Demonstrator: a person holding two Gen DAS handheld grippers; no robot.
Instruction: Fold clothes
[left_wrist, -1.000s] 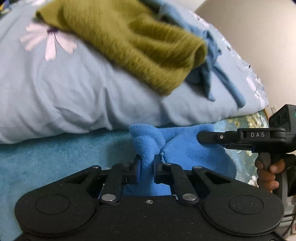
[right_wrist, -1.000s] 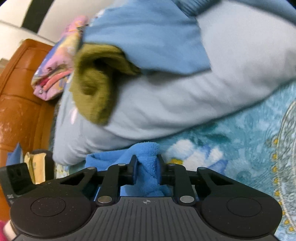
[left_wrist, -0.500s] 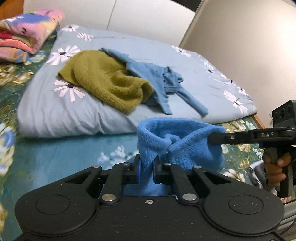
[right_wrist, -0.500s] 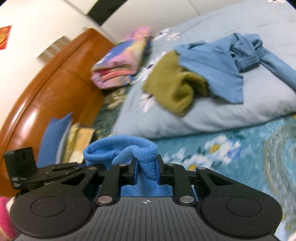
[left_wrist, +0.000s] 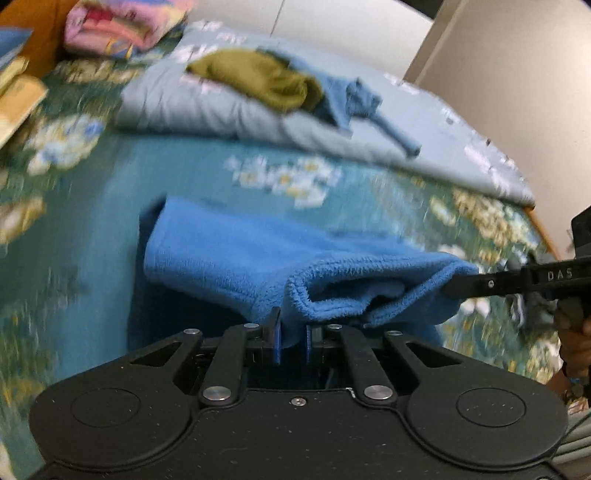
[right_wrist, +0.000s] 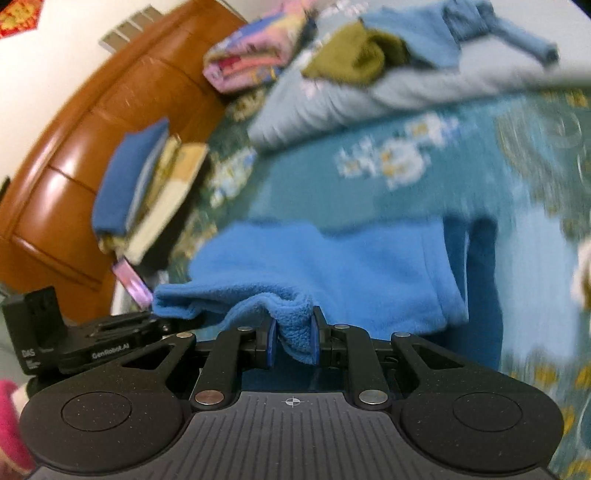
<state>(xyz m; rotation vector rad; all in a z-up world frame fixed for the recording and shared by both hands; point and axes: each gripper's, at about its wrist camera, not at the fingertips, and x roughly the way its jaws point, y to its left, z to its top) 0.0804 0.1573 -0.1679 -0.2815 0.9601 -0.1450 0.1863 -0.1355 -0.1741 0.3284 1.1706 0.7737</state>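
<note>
Both grippers are pulling back from the pillow, carrying the blue fleece (left_wrist: 236, 254) over the bedspread (left_wrist: 92, 206). Left gripper (left_wrist: 292, 338) and right gripper (right_wrist: 292, 341) are each clamping its hem. Soft and light, it is sagging; edge grips suit it.

White letters "DAS" stand on the black body of the right gripper (left_wrist: 452, 286), at the right edge of the left wrist view. In the right wrist view, the left gripper (right_wrist: 173, 321) at the near left bears "GenRobot.AI" on its arm and "DAS" on its rear block; smaller print beneath is too small to read. A red wall hanging (right_wrist: 18, 16) at far left carries gold characters, too blurred to read.
</note>
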